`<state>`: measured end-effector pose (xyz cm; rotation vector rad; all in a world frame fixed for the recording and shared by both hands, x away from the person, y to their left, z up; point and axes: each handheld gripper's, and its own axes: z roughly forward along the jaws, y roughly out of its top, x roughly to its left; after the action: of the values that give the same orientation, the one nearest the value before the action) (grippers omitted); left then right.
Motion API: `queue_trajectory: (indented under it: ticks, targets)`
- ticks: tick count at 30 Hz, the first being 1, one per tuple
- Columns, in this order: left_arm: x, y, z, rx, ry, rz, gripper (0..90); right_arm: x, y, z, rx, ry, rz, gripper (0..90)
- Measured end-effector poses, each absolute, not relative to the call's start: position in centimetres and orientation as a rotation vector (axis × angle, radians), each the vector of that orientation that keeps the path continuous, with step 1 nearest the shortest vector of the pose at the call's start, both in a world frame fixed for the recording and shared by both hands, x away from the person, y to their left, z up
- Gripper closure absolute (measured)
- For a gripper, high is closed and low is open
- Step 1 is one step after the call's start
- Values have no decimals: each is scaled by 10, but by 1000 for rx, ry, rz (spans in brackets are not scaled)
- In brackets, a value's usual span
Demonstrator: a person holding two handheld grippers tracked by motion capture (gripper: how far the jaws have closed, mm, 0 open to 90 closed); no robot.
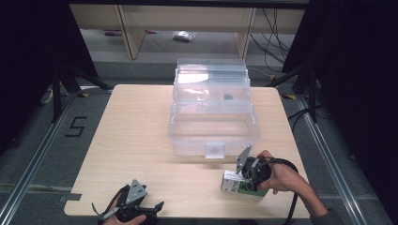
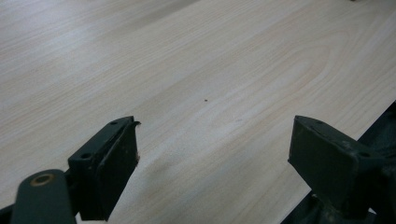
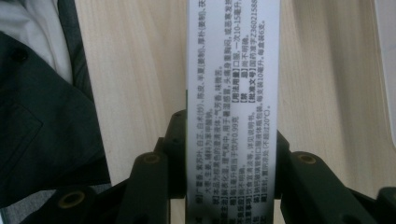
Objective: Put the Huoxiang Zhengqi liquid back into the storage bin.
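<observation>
Left gripper [image 1: 157, 206]: at the near edge of the wooden table [image 1: 136, 140], well to the near left of the clear plastic storage box [image 1: 213, 126], held in the person's left hand [image 1: 123, 216]; jaws stand wide apart over bare wood in the left gripper view, nothing between them. Right gripper [image 1: 244, 180]: just in front of the storage box, toward its right end, held in the person's right hand [image 1: 277, 176]; jaws pressed against both sides of a small white-and-green carton [image 1: 241, 184], gripping it. Carton: rests on the table just in front of the storage box, apart from its front wall; in the right gripper view its white face [image 3: 232, 112], printed with black Chinese text, runs upward between the two jaws. Storage box: transparent, lid raised, on the far half of the table at centre, a square latch at its front wall. Beyond the storage box: grey floor, pale wooden frame legs [image 1: 129, 33], loose black cables [image 1: 274, 42].
</observation>
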<state>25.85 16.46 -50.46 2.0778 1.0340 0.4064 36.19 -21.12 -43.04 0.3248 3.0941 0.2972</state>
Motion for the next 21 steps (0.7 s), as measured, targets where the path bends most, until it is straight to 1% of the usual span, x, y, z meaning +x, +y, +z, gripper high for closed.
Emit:
queue_trajectory:
  ticks: [5, 7, 9, 13, 17, 18, 21]
  targets:
    - [259, 165, -505, 2081, 1029, 405, 150, 362, -210, -420, 394, 3080, 314, 647]
    - [258, 165, -504, 2082, 1035, 403, 150, 366, -209, -415, 316, 3077, 320, 647]
    - [259, 165, -504, 2080, 1025, 405, 150, 364, -208, -411, 369, 3073, 311, 647]
    - [259, 165, -505, 2075, 1030, 405, 150, 369, -205, -403, 304, 3079, 361, 647]
    - [259, 165, -505, 2076, 1029, 405, 150, 370, -203, -397, 350, 3078, 358, 647]
    - [259, 165, -504, 2076, 1028, 405, 150, 373, -202, -396, 283, 3078, 382, 647]
    - [259, 165, -504, 2080, 1032, 403, 150, 376, -199, -390, 325, 3076, 367, 647]
